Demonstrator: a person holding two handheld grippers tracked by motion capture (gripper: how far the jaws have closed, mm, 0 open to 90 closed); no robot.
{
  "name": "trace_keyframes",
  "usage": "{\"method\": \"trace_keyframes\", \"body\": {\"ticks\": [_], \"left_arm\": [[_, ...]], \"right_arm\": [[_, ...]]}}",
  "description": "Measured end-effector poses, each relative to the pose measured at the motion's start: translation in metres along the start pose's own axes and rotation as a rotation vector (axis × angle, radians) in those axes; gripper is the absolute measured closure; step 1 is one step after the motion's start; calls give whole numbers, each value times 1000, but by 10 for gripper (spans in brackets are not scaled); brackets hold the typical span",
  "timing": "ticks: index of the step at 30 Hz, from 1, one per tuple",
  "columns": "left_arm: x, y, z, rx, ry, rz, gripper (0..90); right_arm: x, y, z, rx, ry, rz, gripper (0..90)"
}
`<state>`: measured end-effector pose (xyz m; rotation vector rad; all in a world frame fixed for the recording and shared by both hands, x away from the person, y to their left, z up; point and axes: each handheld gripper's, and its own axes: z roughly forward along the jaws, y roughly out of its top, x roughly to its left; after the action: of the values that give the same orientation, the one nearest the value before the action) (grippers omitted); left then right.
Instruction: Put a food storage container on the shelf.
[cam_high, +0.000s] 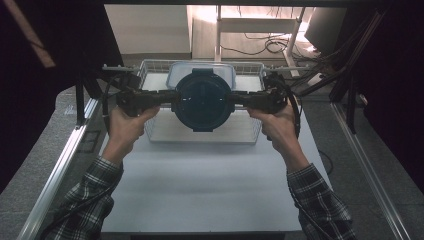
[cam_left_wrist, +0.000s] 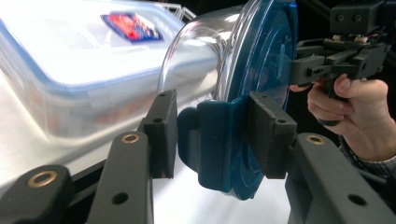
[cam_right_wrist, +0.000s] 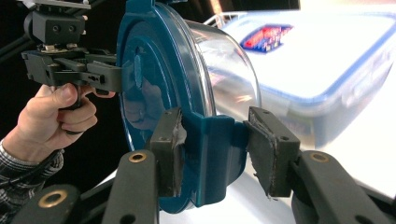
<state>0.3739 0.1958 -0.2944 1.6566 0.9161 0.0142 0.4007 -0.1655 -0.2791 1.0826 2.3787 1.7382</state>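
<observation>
The round container (cam_high: 203, 100) hangs in the air above the wire basket (cam_high: 150, 131), gripped from both sides. Its lid is dark blue plastic, circular, with a smooth glossy face and a thick latch tab on each side; the bowl beneath the lid is clear and curved, and it catches bright reflections in both gripper views.

The left gripper (cam_high: 170, 96) is clenched on the latch tab at the left rim. In the left gripper view, its two black rectangular pads (cam_left_wrist: 161, 133) bracket the blue tab, one on each side, and press against it. The right gripper (cam_high: 236, 98) is clenched on the matching tab at the right rim; in the right gripper view its pads (cam_right_wrist: 167, 149) look worn and rough at the edges. Each gripper is held level, its jaws pointing inward toward the lid.

Below and behind the round container, a rectangular box (cam_high: 176, 71) lies in the far part of the basket. It is translucent white plastic with rounded corners, a blue rim seal and a red and blue label on its flat lid. The basket is made of thin white wire mesh and stands at the far end of the worktop (cam_high: 210, 190), a flat, matte, pale sheet. The person's sleeves (cam_high: 90, 200) are of checked fabric.
</observation>
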Motion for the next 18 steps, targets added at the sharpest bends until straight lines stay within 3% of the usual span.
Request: {"method": "trace_keyframes", "body": {"ticks": [18], "left_arm": [[15, 60, -2, -21, 2, 2, 562]], "right_arm": [[-7, 62, 5, -38, -16, -7, 569]]}}
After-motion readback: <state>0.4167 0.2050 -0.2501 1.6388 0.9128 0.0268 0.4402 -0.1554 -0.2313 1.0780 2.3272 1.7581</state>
